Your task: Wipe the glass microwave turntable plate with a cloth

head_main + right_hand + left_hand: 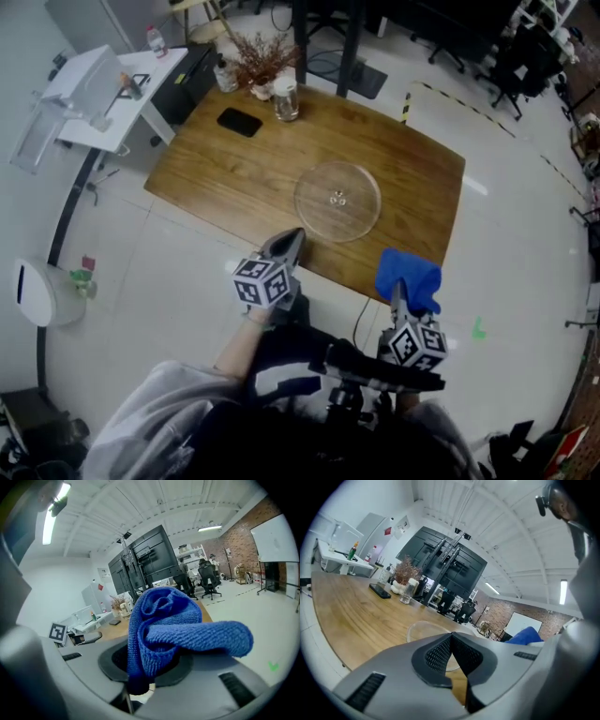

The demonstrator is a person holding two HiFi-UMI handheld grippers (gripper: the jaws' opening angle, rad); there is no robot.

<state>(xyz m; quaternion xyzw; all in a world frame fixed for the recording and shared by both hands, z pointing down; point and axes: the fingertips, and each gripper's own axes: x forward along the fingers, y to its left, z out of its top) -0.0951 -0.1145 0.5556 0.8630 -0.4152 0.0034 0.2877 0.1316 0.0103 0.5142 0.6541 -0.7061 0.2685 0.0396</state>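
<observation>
The clear glass turntable plate lies flat on the wooden table, right of its middle; it shows again as the plate just beyond the left jaws. My left gripper hangs at the table's near edge, jaws pressed together with nothing between them, short of the plate. My right gripper is held off the table's near right edge, shut on a bunched blue cloth. In the right gripper view the cloth fills the space over the jaws.
At the table's far side stand a black phone, a glass jar and a dried plant arrangement. A white side table stands to the left. A white bin sits on the floor at left.
</observation>
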